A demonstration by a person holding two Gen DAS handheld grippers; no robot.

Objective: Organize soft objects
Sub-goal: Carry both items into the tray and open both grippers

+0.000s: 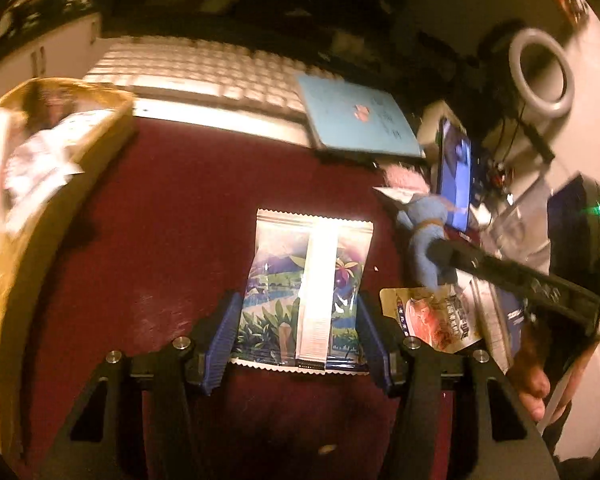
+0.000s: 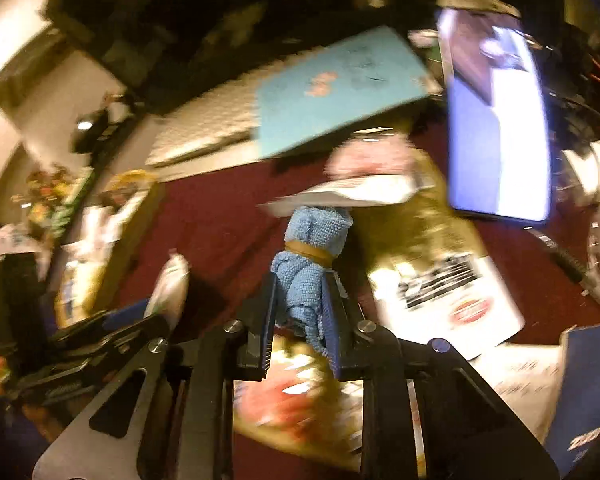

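On red bench (image 1: 160,240): left hand-held gripper (image 1: 298,334) clamps snack packet (image 1: 306,280); right hand-held gripper (image 2: 300,320) grips blue towel roll (image 2: 306,280); basket (image 1: 112,120) partly filled, sorting unfinished.

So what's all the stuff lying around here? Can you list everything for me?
snack packet: one, blue-green landscape print, on the red table between the left gripper's fingers
blue cloth bundle: one, tied with a tan band, held by the right gripper
gold food pouch: one, right of the snack packet
basket: one, tan, far left, holding white packets
keyboard: one, white, at the back
light blue booklet: one, overlapping the keyboard's right end
phone: one, screen lit, standing at right
left gripper: one, black, blue pads
right gripper: one, black, blue pads
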